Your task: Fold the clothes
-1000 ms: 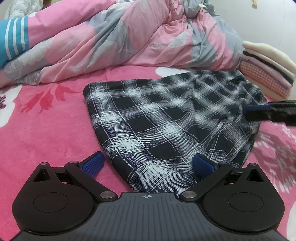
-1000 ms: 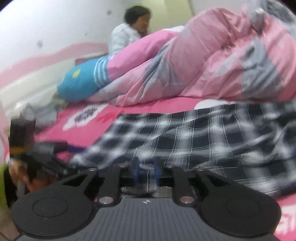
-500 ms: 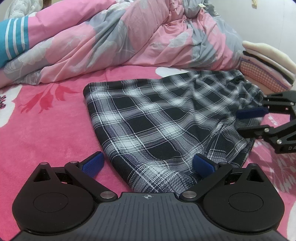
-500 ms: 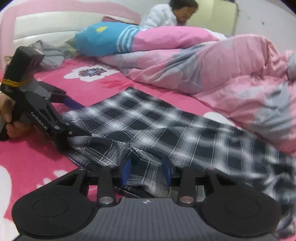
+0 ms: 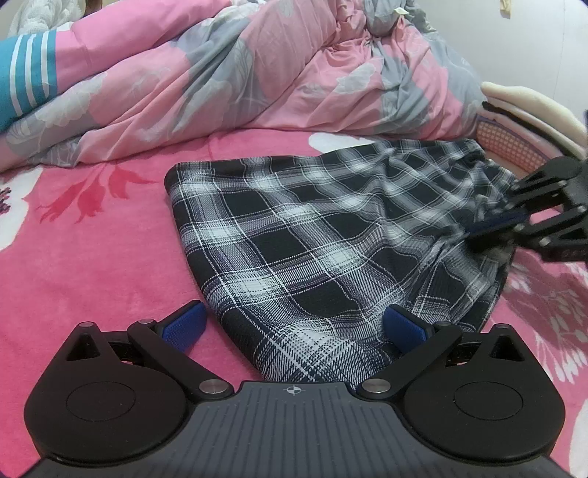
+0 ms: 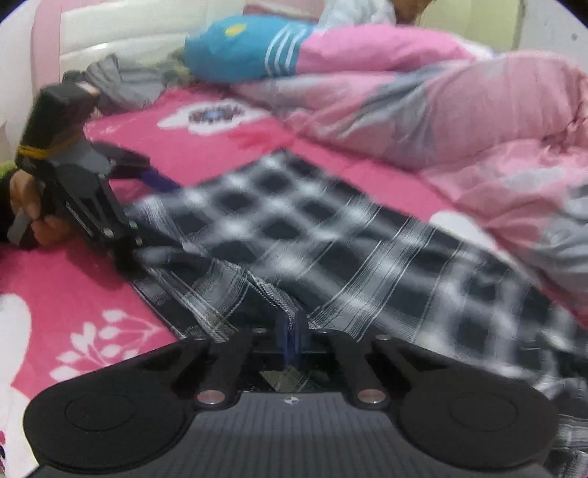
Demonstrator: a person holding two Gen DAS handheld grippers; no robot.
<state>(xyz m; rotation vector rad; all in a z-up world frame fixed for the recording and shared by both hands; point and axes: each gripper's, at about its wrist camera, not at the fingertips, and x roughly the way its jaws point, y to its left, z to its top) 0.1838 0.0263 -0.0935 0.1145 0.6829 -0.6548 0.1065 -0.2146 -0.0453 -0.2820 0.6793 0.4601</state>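
A black-and-white plaid garment (image 5: 312, 235) lies spread on the pink floral bed sheet (image 5: 92, 257). My left gripper (image 5: 294, 325) is open, its blue fingers (image 5: 183, 323) on either side of the garment's near narrow end. At the right of that view my right gripper (image 5: 477, 235) pinches the garment's right edge. In the right wrist view the right gripper (image 6: 292, 331) is shut on a fold of the plaid garment (image 6: 330, 239), which is blurred. The left gripper (image 6: 147, 217) shows there at the left, held by a hand (image 6: 29, 198).
A bunched pink-and-grey duvet (image 5: 257, 66) lies along the far side of the bed. A stack of folded clothes (image 5: 522, 121) sits at the far right. A blue striped pillow (image 6: 250, 47), grey cloth (image 6: 121, 81) and a person (image 6: 360, 9) are near the headboard.
My right gripper's jaws stood apart half a second ago and have closed on the garment's right edge; its view has swung. The left gripper has not moved.
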